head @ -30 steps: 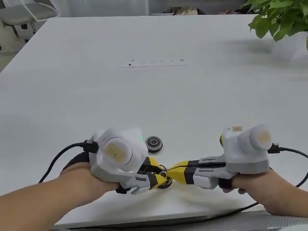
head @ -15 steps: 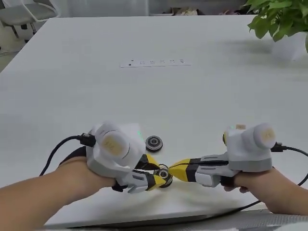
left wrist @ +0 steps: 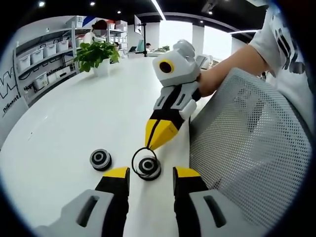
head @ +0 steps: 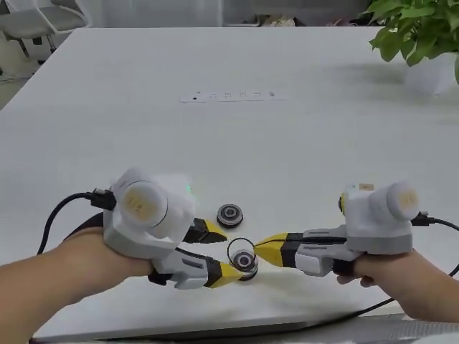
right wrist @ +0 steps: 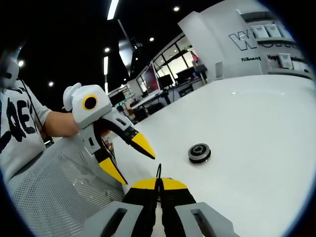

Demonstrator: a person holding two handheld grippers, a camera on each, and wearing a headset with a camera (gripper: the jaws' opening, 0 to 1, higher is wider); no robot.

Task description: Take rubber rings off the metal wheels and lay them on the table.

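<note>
Head view: right tongs (head: 259, 246) pinched tight on the thin rubber ring (head: 239, 239), which stands as a loop just above the near wheel (head: 246, 262), close to the near edge of the desk (head: 215, 143). Left tongs (head: 226, 251) gape wide, one jaw on either side of that wheel, holding nothing. A second wheel (head: 229, 213) sits just beyond.

Step in hand, as I judge it: peeling the ring clear. To do it well I would close the left tongs on the wheel to pin it, then draw the ring up and off to the right, slowly, so the wheel cannot roll off the near edge. Then lay the ring flat on open desk.

Left gripper view gives the ring as a full loop, its low edge overlapping the wheel's top; I cannot tell whether it is free. Right gripper view gives it edge-on, a dark line rising from my shut jaws.
</note>
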